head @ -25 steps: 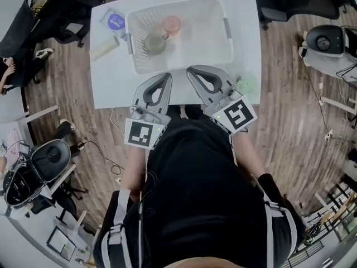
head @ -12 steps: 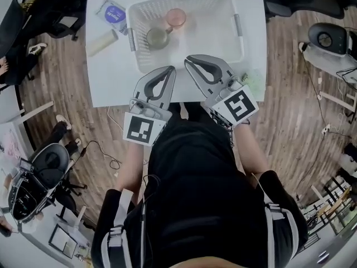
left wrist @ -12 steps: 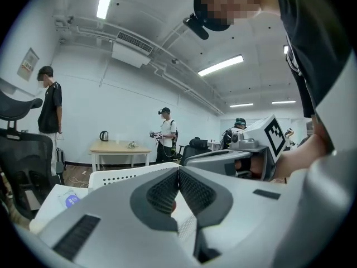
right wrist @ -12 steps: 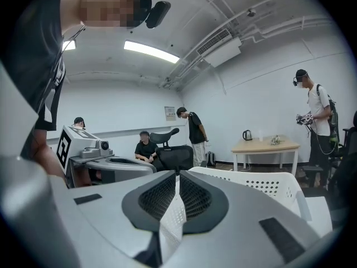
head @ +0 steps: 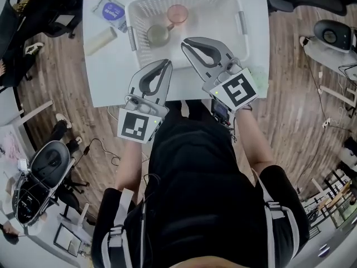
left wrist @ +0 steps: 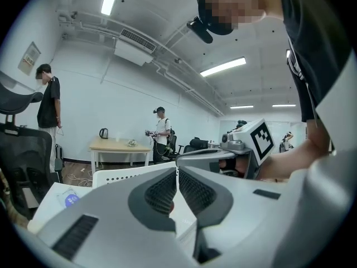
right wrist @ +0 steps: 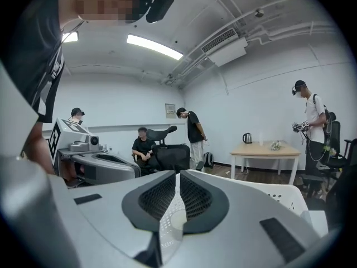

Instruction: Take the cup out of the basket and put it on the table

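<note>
**Both grippers closed at the basket, cups still inside**

My left gripper (head: 167, 64) is nearest to me, with its jaws pressed together and nothing between them. Its tip lies at the near rim of the basket (head: 223, 21). My right gripper (head: 184, 42) is just to the right of it, jaws also together and empty. From the head view its tip reaches past the basket's near rim and over the inside. In the right gripper view only the basket's perforated white wall shows beyond the closed jaws.

The basket stands on the white surface (head: 109, 77). Inside it, toward its left side, the olive cup (head: 158, 34) stands upright just beyond the right gripper's tip. I cannot tell whether the two touch. The pink cup (head: 177, 14) stands upright just behind the olive cup, closer to the basket's far wall.

Left of the basket, a cream roll (head: 100, 41) and a blue-labelled packet (head: 111, 10) lie on the surface. By the basket's near right corner a pale green thing (head: 261, 74) is partly hidden behind my right gripper.
</note>
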A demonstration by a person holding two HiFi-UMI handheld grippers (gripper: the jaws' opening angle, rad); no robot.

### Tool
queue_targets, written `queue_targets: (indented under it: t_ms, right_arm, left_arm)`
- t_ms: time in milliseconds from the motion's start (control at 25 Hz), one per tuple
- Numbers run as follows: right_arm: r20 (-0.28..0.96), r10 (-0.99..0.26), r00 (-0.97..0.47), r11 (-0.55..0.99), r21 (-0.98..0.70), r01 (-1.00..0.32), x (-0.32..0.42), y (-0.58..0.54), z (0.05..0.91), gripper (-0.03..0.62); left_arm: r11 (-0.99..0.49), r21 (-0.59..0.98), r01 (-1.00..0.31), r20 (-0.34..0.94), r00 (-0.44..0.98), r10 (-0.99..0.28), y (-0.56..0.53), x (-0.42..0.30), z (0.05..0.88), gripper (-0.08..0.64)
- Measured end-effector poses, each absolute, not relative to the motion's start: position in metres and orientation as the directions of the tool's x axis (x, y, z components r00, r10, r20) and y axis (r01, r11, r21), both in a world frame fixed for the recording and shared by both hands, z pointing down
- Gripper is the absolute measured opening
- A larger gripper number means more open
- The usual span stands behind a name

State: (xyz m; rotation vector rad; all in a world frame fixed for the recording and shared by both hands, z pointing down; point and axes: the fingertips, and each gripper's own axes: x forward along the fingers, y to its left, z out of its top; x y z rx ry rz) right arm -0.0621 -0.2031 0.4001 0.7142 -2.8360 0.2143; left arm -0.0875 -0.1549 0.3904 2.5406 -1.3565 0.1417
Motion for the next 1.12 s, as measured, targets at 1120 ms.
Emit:
queue_targets:
  t_ms: [1120]
  right_arm:
    - [0.351, -0.388, -0.852, 0.914, 0.029, -0.405, -0.087, -0.296, 0.470, 0.023]
  left_arm:
    - [-0.548, 0.192, -0.814, 0.231, 0.581, -0.781, -0.172, -0.095, 0.397, 0.020]
